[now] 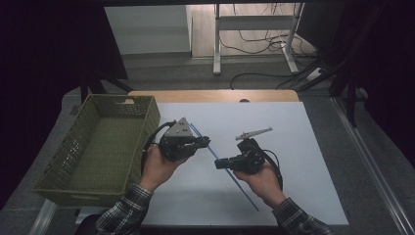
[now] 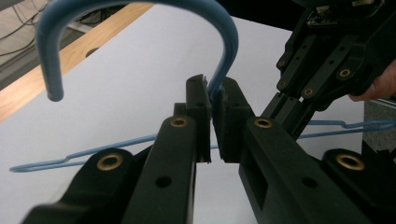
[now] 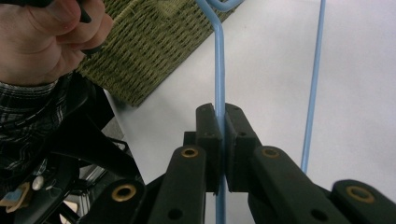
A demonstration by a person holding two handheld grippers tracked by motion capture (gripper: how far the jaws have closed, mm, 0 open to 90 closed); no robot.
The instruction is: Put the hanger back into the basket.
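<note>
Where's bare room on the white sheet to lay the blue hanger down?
Free: the white sheet right of the right hand-held gripper out to its right edge, and the far strip below the wooden edge. Crowded: the middle, where both hand-held grippers, left included, clamp the blue hanger, and the left side by the green basket.

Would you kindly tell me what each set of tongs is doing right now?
Left tongs: shut on the thin blue wire hanger, below its hook.
Right tongs: shut on the hanger's wire.

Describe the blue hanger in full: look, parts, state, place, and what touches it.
The blue hanger is thin coated wire with a curved hook and straight, slim arms. It is held over the white table, right of the green basket. The left hand-held gripper is shut on the base of its hook; the right hand-held gripper is shut on one wire arm.
</note>
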